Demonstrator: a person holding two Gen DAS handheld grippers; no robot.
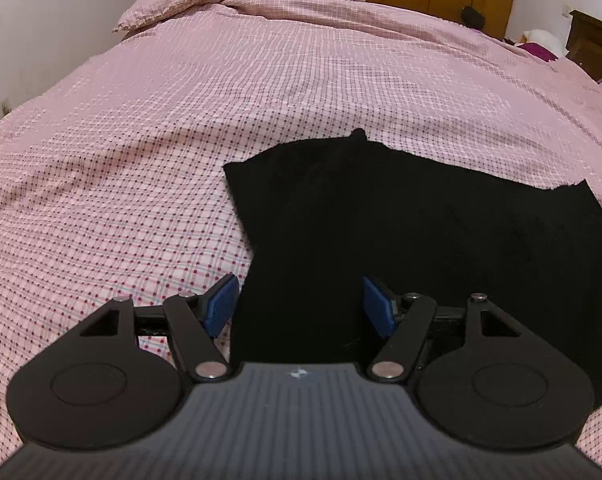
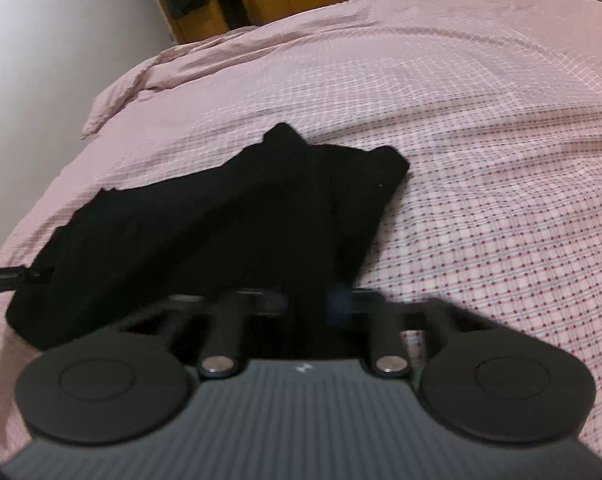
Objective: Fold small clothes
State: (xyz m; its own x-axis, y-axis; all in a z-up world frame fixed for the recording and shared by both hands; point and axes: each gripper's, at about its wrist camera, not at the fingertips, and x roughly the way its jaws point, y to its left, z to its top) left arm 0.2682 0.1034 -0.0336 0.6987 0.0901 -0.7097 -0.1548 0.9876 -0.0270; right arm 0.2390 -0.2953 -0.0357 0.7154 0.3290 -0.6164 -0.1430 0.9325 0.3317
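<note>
Pink checked bed carries the black garment, lying flat near the bed's near edge, long axis running away from both tools. Left tool released, pads spread, straddling the garment's near-left hem. Right tool blurred at the near-right hem; pads look close but cannot tell if clenched. Both about equally near

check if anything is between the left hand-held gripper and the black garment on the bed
Nothing visible is in the way. The left hand-held gripper is open, right over the near edge of the black garment, which lies on the pink checked bedcover with nothing on top.
</note>
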